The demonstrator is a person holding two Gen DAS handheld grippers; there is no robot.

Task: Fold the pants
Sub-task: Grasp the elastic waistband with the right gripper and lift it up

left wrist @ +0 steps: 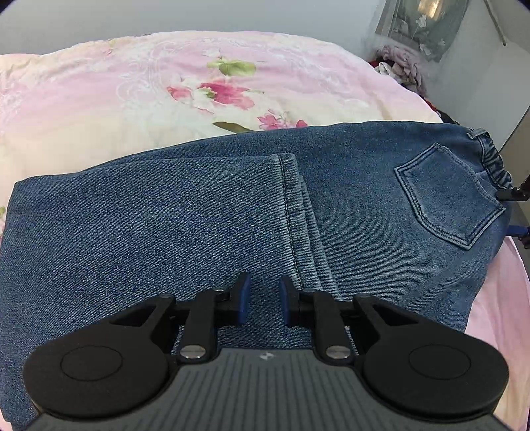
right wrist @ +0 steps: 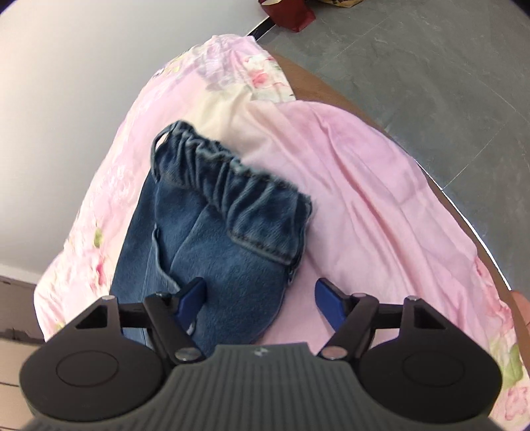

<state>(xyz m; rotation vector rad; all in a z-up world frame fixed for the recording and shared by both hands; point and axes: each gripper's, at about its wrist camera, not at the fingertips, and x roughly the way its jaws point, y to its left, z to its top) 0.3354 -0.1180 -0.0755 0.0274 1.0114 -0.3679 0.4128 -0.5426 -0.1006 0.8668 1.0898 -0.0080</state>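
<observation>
Blue denim pants (left wrist: 198,212) lie on a pink floral bed cover (left wrist: 132,92). The legs are folded back, so the hem (left wrist: 291,199) rests mid-garment; the back pocket (left wrist: 447,195) and elastic waistband (left wrist: 493,159) are at the right. My left gripper (left wrist: 264,300) hovers just over the folded leg near the hem, jaws a little apart and empty. In the right wrist view the gathered waistband (right wrist: 238,185) faces away from me. My right gripper (right wrist: 260,303) is wide open over the pants' near edge (right wrist: 232,281), holding nothing. Its fingertips (left wrist: 511,194) show at the right edge of the left wrist view.
The bed cover (right wrist: 364,199) drapes over a brown bed edge (right wrist: 318,86) beside grey floor (right wrist: 447,66). A pile of clothes (left wrist: 400,66) and a picture (left wrist: 424,23) stand at the back right wall. A dark red object (right wrist: 294,13) sits on the floor.
</observation>
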